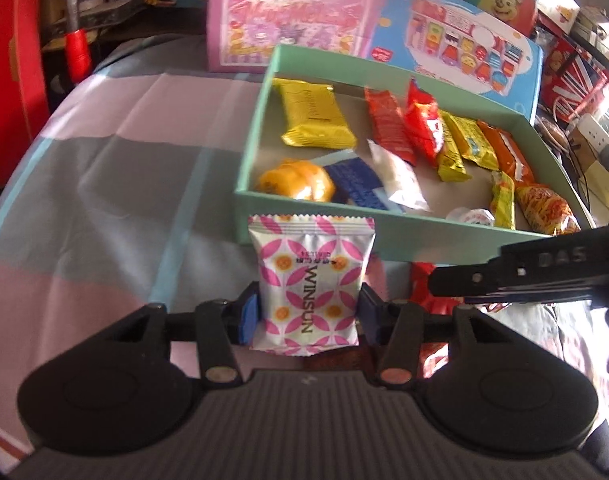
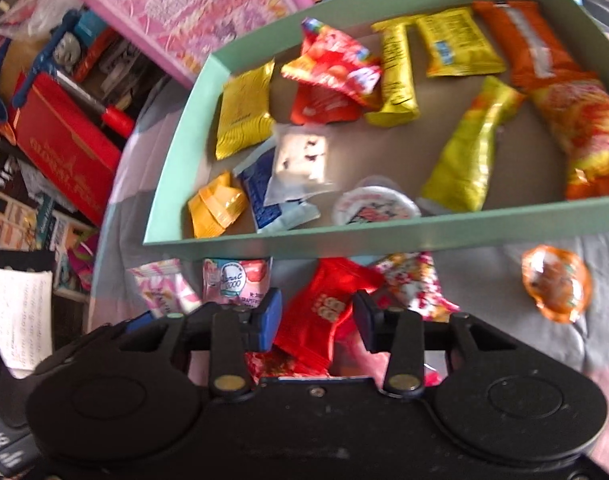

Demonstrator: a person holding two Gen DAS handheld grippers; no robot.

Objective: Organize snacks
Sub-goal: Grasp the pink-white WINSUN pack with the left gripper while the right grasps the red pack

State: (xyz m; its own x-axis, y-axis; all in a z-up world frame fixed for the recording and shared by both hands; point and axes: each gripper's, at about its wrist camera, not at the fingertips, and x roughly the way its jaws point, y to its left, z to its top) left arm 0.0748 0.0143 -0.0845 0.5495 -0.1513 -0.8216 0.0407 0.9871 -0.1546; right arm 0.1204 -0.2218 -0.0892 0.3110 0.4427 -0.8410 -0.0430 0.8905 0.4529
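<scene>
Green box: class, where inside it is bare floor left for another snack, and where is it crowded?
Inside the green box, bare floor lies between the yellow packet and the left wall, and in the middle between the white packet and the long yellow-green packet. The far right, around the orange packet, is crowded.

The green box is open on top and is the landmark here. Inside it lie many snacks: a big yellow packet at the far left, a red packet beside it, an orange packet at the far right, a little round cup by the near wall. Just outside the near wall stands a white packet with pink petals, upright. A red packet lies outside the near wall too, tilted. A shiny orange sweet lies outside, near the box's right end.
</scene>
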